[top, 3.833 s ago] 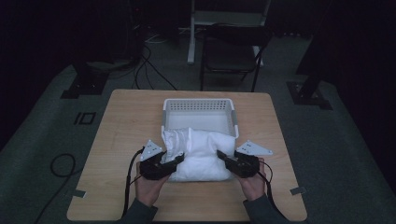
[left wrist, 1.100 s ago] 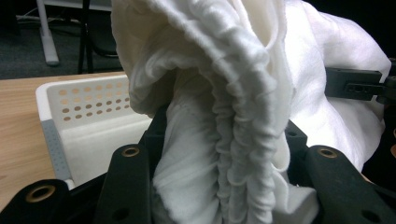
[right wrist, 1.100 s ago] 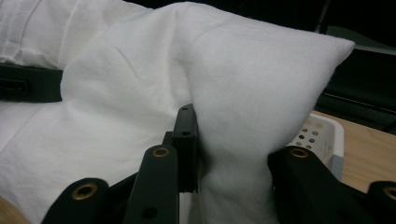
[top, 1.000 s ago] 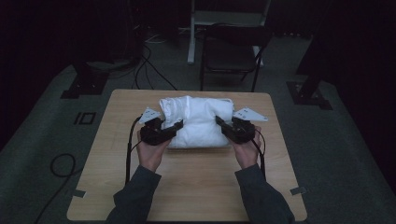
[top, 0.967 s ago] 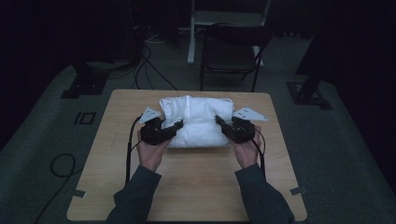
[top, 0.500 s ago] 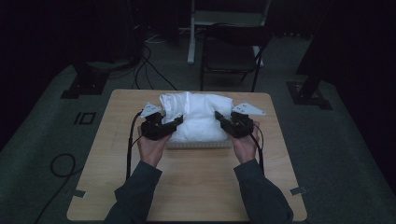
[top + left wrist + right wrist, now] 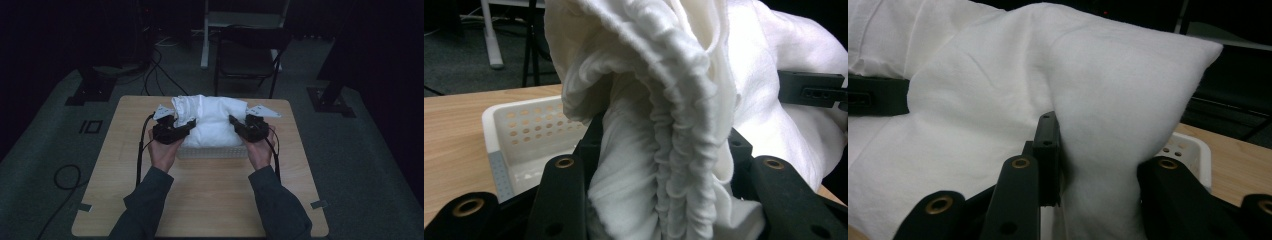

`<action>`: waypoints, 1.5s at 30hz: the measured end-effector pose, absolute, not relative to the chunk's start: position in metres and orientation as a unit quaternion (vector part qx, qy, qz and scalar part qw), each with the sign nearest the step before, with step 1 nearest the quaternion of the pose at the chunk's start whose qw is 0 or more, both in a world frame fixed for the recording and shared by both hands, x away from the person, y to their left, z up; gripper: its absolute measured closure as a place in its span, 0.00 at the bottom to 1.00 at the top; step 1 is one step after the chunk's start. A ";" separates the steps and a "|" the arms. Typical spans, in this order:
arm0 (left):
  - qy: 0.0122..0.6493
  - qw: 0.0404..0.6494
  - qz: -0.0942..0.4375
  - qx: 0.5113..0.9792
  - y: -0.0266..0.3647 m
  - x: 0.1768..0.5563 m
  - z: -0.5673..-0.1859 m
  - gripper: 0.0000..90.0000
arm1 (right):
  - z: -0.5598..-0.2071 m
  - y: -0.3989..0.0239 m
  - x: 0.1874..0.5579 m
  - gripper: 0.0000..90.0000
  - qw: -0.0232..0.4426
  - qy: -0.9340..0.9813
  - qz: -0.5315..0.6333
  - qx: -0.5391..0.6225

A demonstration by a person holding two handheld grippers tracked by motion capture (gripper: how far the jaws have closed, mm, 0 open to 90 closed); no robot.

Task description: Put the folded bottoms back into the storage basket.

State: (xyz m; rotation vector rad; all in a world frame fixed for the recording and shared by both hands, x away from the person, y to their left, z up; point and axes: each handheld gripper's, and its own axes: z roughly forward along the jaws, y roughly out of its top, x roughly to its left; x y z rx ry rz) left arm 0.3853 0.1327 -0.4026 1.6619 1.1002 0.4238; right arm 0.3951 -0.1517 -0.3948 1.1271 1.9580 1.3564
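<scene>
Both grippers clamp one soft white fabric pillow (image 7: pixel 212 122): your left gripper (image 7: pixel 172 131) bites its gathered edge, your right gripper (image 7: pixel 247 127) a plump corner, so it hangs level above the white perforated plastic basket (image 7: pixel 212 151), probably for lowering in.

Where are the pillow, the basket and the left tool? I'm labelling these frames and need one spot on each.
pillow (image 7: pixel 215 122), high view, middle of its white top.
basket (image 7: pixel 531 132), left gripper view, perforated white wall.
left tool (image 7: pixel 187 125), high view, jaw tips clamped on the pillow's bunched edge.
</scene>
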 end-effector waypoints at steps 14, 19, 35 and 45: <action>0.464 0.521 0.179 0.694 0.130 0.394 -0.400 0.60 | -0.394 -0.151 0.404 0.78 0.255 0.714 0.496 0.423; 0.467 0.521 0.176 0.693 0.129 0.399 -0.401 0.60 | -0.394 -0.151 0.409 0.78 0.255 0.713 0.495 0.427; 0.482 0.508 0.171 0.693 0.127 0.418 -0.409 0.59 | -0.403 -0.148 0.427 0.78 0.252 0.719 0.476 0.439; 0.489 0.500 0.171 0.694 0.122 0.428 -0.415 0.60 | -0.410 -0.148 0.438 0.78 0.257 0.723 0.459 0.448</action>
